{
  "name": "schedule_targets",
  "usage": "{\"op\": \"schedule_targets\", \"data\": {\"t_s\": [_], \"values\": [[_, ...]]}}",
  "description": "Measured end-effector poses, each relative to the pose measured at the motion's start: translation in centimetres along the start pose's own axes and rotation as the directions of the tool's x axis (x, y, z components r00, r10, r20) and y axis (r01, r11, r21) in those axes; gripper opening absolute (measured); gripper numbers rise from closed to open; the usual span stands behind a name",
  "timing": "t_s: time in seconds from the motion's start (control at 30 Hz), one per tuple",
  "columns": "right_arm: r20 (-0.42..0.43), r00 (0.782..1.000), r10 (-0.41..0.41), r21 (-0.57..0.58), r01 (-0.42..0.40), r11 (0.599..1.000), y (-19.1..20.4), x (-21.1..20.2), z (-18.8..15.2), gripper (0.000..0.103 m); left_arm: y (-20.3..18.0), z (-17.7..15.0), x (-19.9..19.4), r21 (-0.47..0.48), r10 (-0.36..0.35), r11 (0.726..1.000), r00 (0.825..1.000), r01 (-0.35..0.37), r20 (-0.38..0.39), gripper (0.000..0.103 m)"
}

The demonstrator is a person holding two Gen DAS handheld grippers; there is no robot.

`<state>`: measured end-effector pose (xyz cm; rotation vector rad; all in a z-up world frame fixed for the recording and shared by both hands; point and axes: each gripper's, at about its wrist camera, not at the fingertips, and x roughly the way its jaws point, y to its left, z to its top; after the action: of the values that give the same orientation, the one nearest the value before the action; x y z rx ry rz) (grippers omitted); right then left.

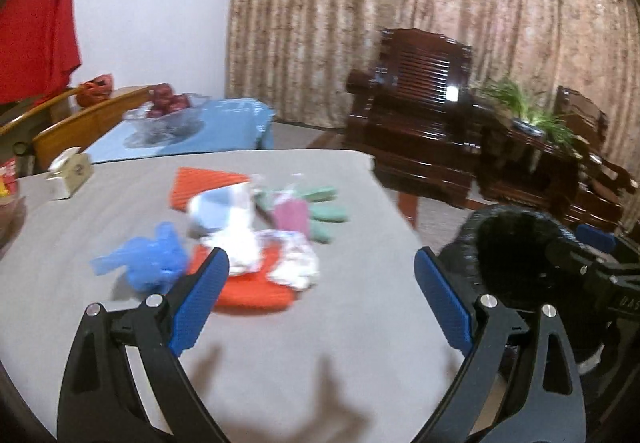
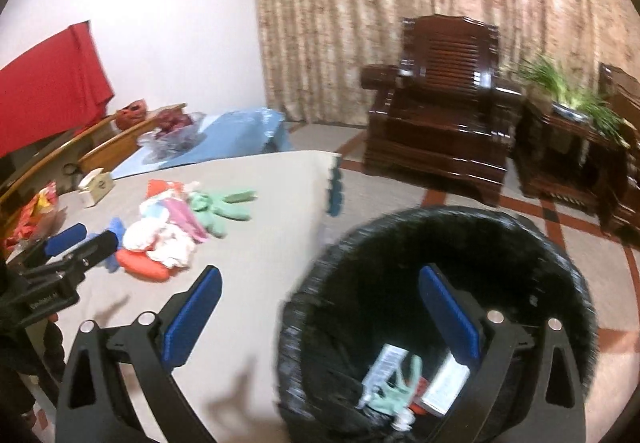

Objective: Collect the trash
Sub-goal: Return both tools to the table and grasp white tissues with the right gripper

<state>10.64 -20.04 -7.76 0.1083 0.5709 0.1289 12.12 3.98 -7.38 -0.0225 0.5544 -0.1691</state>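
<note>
A heap of trash lies on the grey table (image 1: 100,323): a crumpled blue bag (image 1: 148,259), white crumpled paper (image 1: 240,243), an orange piece (image 1: 252,291), a pink wrapper (image 1: 292,217) and green pieces (image 1: 326,215). My left gripper (image 1: 320,279) is open and empty, just short of the heap. My right gripper (image 2: 320,295) is open and empty above the black-lined bin (image 2: 560,267), which holds a tube (image 2: 382,371), a green piece (image 2: 400,387) and a white box (image 2: 446,389). The heap (image 2: 168,235) and the left gripper (image 2: 66,239) also show in the right wrist view.
A small white box (image 1: 68,177) stands at the table's far left. A second table with a blue cloth (image 1: 224,127) carries a glass fruit bowl (image 1: 168,115). A dark wooden armchair (image 2: 440,115) and a plant stand (image 2: 572,131) are beyond the bin.
</note>
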Motion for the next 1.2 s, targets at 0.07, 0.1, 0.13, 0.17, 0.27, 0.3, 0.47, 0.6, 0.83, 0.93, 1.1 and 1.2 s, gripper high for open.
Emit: {"op": "schedule_targets", "data": {"t_s": [0.07,0.1,0.13,0.17,0.27,0.3,0.47,0.6,0.83,0.93,1.1,1.2], "values": [[-0.001,1.000,0.022,-0.016,-0.022,1.000,1.3,0.9,0.4,0.097,1.5,-0.2,-0.1,-0.015,0.031,0.999,1.000,-0.031,-0.004,0.091],[-0.004,0.999,0.035,-0.025,-0.036,0.999,2.0,1.4,0.6,0.097,2.2,-0.2,-0.1,-0.022,0.044,0.999,0.999,-0.044,-0.006,0.091],[-0.006,0.999,0.047,-0.032,-0.047,0.998,2.5,1.9,0.7,0.097,2.9,-0.3,-0.1,-0.030,0.059,0.998,0.998,-0.060,-0.007,0.091],[-0.010,0.998,0.059,-0.042,-0.060,0.997,3.3,2.6,0.9,0.097,3.7,-0.4,-0.2,-0.035,0.074,0.997,0.997,-0.075,-0.007,0.091],[-0.021,0.996,0.083,-0.058,-0.084,0.995,5.0,4.1,1.2,0.097,5.7,-0.6,-0.1,-0.046,0.115,0.992,0.993,-0.115,-0.010,0.091],[-0.026,0.996,0.090,-0.065,-0.092,0.994,5.7,4.8,1.2,0.097,6.3,-0.7,-0.1,-0.049,0.126,0.991,0.992,-0.126,-0.012,0.091],[-0.063,0.992,0.108,-0.090,-0.114,0.989,8.2,8.0,1.0,0.097,9.1,-1.2,1.0,-0.074,0.173,0.982,0.984,-0.175,-0.033,0.091],[-0.095,0.987,0.126,-0.101,-0.136,0.986,9.9,10.0,0.5,0.094,10.2,-1.8,1.9,-0.086,0.194,0.977,0.980,-0.198,-0.053,0.091],[-0.178,0.972,0.157,-0.132,-0.181,0.974,12.8,14.3,-0.3,0.089,11.8,-2.6,3.1,-0.109,0.211,0.970,0.975,-0.218,-0.076,0.091],[-0.211,0.963,0.168,-0.135,-0.199,0.971,13.7,15.9,-0.6,0.083,12.1,-2.8,3.4,-0.110,0.216,0.968,0.973,-0.224,-0.081,0.091],[-0.260,0.946,0.196,-0.142,-0.238,0.961,14.7,17.8,-1.2,0.079,12.5,-2.9,3.9,-0.118,0.217,0.967,0.972,-0.227,-0.090,0.091],[-0.279,0.928,0.246,-0.106,-0.285,0.953,14.4,18.2,-1.0,0.068,12.6,-3.0,4.0,-0.115,0.216,0.967,0.972,-0.226,-0.091,0.091]]}}
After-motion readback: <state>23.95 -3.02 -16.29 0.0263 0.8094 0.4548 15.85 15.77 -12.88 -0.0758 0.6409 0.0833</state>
